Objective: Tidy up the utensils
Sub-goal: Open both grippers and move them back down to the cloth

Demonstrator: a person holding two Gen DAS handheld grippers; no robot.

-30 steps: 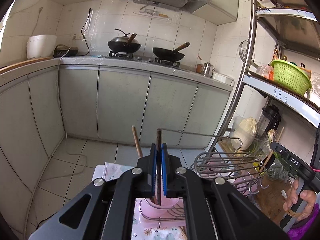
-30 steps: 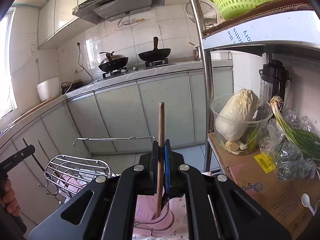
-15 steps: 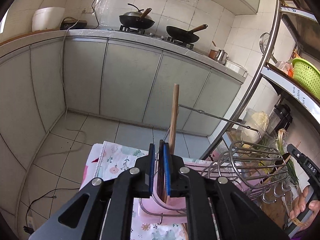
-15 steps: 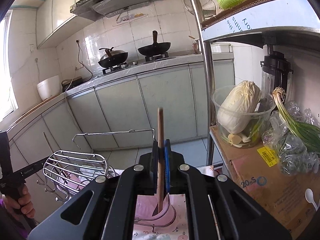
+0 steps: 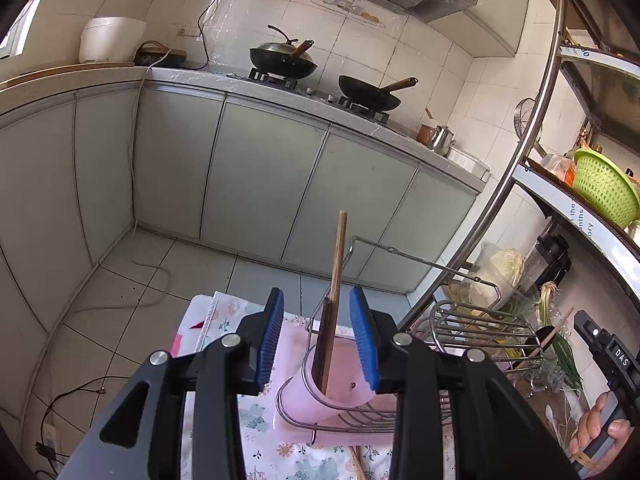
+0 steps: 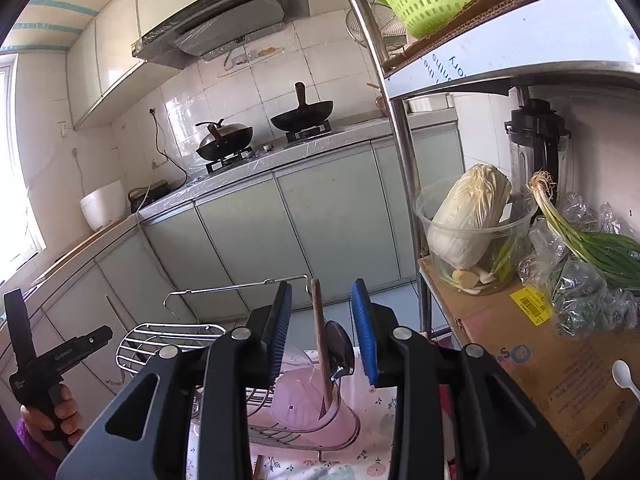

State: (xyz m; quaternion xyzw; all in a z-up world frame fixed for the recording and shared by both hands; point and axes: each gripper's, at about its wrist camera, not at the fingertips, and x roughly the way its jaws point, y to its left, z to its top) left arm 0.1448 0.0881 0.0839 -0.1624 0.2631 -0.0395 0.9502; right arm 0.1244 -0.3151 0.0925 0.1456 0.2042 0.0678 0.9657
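In the left wrist view my left gripper [image 5: 316, 296] has its jaws opening. Two chopsticks [image 5: 335, 280], one pale and one dark, stand free between the blue pads [image 5: 271, 340], their lower ends in a pink cup [image 5: 344, 398] held by a wire holder. In the right wrist view my right gripper [image 6: 321, 286] is also opening. A wooden-handled spoon [image 6: 320, 332] with a dark bowl stands loose between its pads [image 6: 363, 328] in a pink cup [image 6: 304, 404]. Each gripper, held by a hand, shows at the edge of the other's view: right gripper [image 5: 612, 360], left gripper [image 6: 52, 356].
A chrome wire rack [image 5: 480, 320] [image 6: 160, 340] sits beside the cup on a floral cloth [image 5: 224, 320]. A steel shelf post [image 6: 400, 152] rises at the right, by a bowl with cabbage [image 6: 468, 224], spring onions [image 6: 592, 240], a cardboard box [image 6: 520, 344] and a white spoon [image 6: 624, 376].
Both grippers were shut on their utensils; now both stand apart from them. The chopsticks and the spoon have sunk lower and rest in the pink cup.
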